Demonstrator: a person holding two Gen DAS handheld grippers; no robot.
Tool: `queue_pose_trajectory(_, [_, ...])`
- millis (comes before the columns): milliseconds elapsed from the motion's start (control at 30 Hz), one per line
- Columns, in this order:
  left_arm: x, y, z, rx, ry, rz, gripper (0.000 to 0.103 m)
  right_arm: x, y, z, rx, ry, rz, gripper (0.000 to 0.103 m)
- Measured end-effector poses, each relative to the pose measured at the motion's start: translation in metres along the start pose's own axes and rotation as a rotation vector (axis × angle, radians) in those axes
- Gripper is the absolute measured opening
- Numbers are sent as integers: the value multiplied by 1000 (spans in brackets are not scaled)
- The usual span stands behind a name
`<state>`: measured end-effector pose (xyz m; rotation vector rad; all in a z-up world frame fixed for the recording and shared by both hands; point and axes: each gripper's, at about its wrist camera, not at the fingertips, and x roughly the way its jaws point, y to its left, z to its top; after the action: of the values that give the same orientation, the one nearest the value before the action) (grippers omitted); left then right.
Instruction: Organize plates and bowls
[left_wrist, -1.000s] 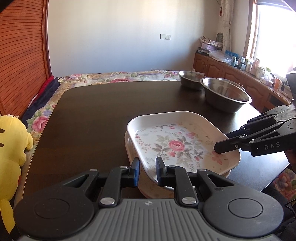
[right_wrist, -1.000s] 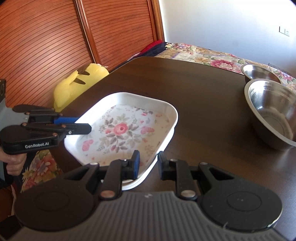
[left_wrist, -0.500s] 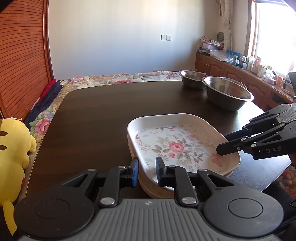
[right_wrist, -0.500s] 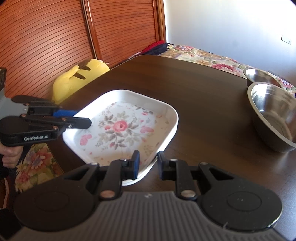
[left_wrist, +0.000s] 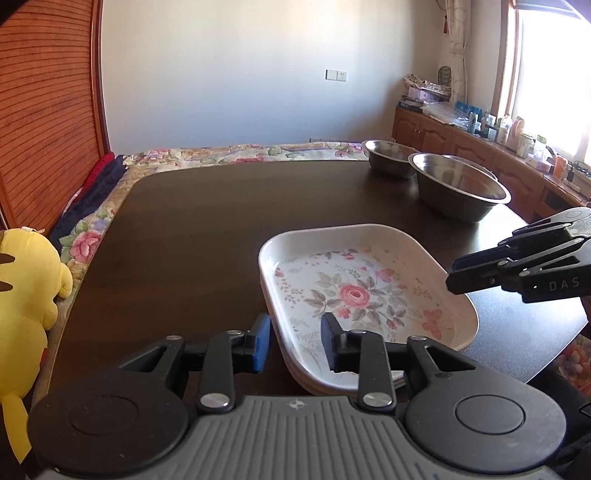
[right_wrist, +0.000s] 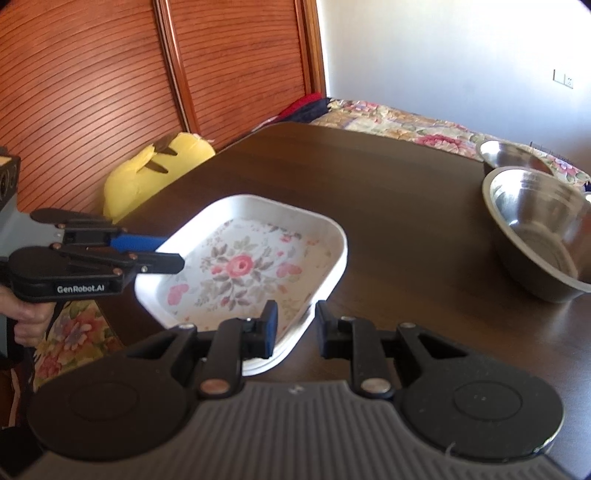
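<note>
Resting on the near part of a dark wooden table (left_wrist: 207, 229): a floral plate (left_wrist: 364, 291), rectangular with rounded corners, white rim, pink rose at centre, stacked on at least one more plate whose edge shows beneath it at the near corner.

Left gripper (left_wrist: 295, 341): at the plate's near corner, jaws opening, the rim between the two pads with a clear gap on either side; nothing clamped.

Right gripper (right_wrist: 293, 328): at the opposite side of the plate, the rim's corner lying between its pads; the pads stand a little apart, and whether they press on the rim cannot be told. From the left wrist view its black fingers sit just beside the plate's right edge.

Large steel bowl (left_wrist: 458, 192): upright, toward the far right of the table, well apart from the plates.

Small steel bowl (left_wrist: 389, 157): upright, just behind the large one, near the table's far edge.

Yellow plush toy (left_wrist: 26, 295): off the table, at its left side, against a slatted wooden panel (right_wrist: 92, 92).
</note>
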<state>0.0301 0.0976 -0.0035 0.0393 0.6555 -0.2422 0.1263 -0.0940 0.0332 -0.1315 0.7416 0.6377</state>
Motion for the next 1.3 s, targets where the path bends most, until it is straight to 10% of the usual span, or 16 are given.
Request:
queue_pose_trajectory(800, [8, -44, 43, 18, -115, -92, 81, -47, -52, -7, 145, -230, -152, 47])
queue_pose_trajectory(1300, [45, -89, 80, 43, -130, -185, 94, -67, -110, -21, 182, -327, -329, 98])
